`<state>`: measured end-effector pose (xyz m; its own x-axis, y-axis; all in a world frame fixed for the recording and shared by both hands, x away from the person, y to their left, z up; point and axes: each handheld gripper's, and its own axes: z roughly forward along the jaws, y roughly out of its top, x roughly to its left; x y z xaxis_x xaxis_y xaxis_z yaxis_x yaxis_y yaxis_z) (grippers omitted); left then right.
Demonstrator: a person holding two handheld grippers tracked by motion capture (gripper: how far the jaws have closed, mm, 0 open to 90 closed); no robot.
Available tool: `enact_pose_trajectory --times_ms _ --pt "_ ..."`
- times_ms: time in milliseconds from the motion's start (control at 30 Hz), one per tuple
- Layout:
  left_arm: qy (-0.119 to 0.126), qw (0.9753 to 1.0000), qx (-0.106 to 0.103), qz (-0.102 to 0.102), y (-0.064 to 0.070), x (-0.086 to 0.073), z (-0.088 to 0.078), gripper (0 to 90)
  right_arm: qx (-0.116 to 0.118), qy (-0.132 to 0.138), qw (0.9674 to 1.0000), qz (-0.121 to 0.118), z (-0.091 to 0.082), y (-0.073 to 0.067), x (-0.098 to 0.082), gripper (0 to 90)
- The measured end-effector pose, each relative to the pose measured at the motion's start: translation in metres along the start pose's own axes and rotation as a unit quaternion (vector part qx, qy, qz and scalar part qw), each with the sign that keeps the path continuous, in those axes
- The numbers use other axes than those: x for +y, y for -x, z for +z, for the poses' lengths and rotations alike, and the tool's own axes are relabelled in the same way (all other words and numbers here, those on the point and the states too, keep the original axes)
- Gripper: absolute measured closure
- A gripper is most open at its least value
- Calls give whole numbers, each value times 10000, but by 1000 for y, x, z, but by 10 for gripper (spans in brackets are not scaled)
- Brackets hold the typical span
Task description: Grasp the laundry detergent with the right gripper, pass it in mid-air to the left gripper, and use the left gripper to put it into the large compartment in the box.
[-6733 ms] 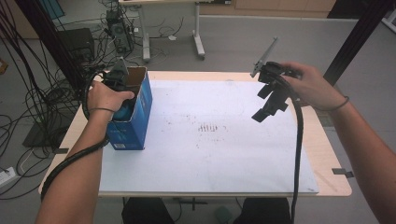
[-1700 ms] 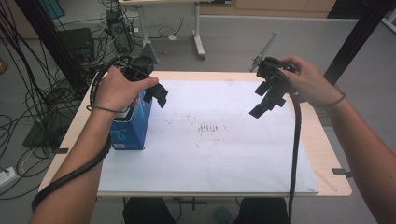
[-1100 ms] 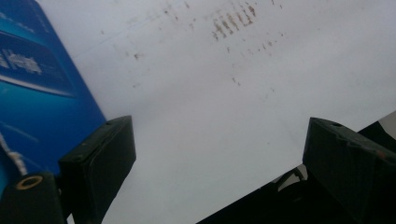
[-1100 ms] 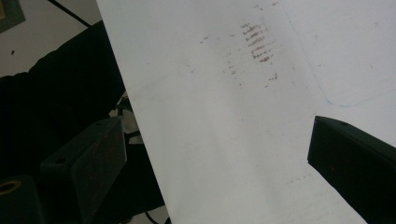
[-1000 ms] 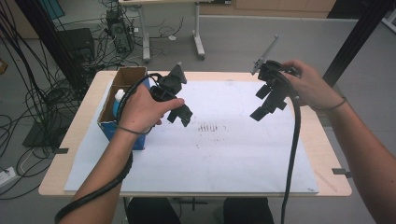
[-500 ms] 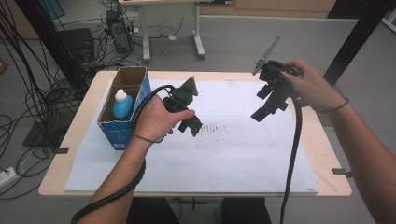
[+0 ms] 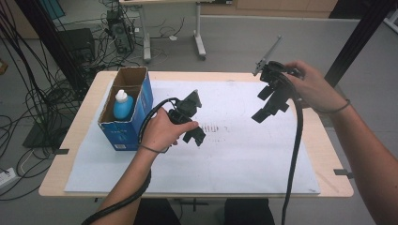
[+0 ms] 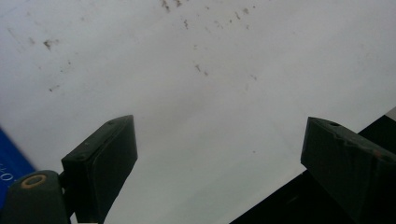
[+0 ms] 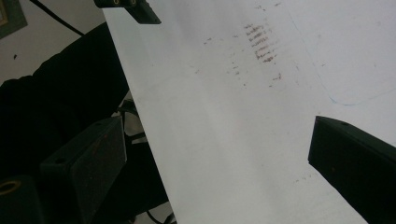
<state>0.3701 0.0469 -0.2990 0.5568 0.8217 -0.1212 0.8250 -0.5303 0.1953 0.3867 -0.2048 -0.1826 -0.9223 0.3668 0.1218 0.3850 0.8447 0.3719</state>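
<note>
A blue cardboard box (image 7: 126,119) stands open at the table's left, with a blue bottle (image 7: 123,107) with a white cap upright inside it. My left gripper (image 7: 196,136) hovers just right of the box, over the white sheet (image 7: 244,154). In the left gripper view its jaws (image 8: 219,135) stand wide open with nothing between them, and a corner of the box (image 8: 9,168) shows at the lower left. My right gripper (image 7: 267,105) is held above the sheet's far right part. It is open too (image 9: 219,140) and holds nothing.
Dark scuff marks (image 7: 213,127) dot the sheet's middle, also seen in the right gripper view (image 9: 259,42). Cables trail from both grippers toward the near edge. Beyond the table are a desk frame (image 7: 197,42) and tangled cables (image 7: 42,93) on the floor.
My left gripper rose from the box and moved right, out over the sheet; the bottle stays in the box. The right gripper has hardly moved.
</note>
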Motion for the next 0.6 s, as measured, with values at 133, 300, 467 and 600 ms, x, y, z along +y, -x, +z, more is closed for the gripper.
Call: enact_pose_trajectory --times_ms 133,300,467,600 --pt "-16 9999 -100 67 2 -1 3 113 -32 -27 10000 -16 1 1 1 41" --pt "-26 9997 -233 95 5 -1 6 112 -9 -28 10000 0 2 2 0 41" --pt "-27 9997 -234 93 4 -1 7 114 -1 -46 10000 10 3 2 0 41" --pt "15 9997 -232 90 4 0 6 113 5 -36 10000 9 2 2 -1 41"
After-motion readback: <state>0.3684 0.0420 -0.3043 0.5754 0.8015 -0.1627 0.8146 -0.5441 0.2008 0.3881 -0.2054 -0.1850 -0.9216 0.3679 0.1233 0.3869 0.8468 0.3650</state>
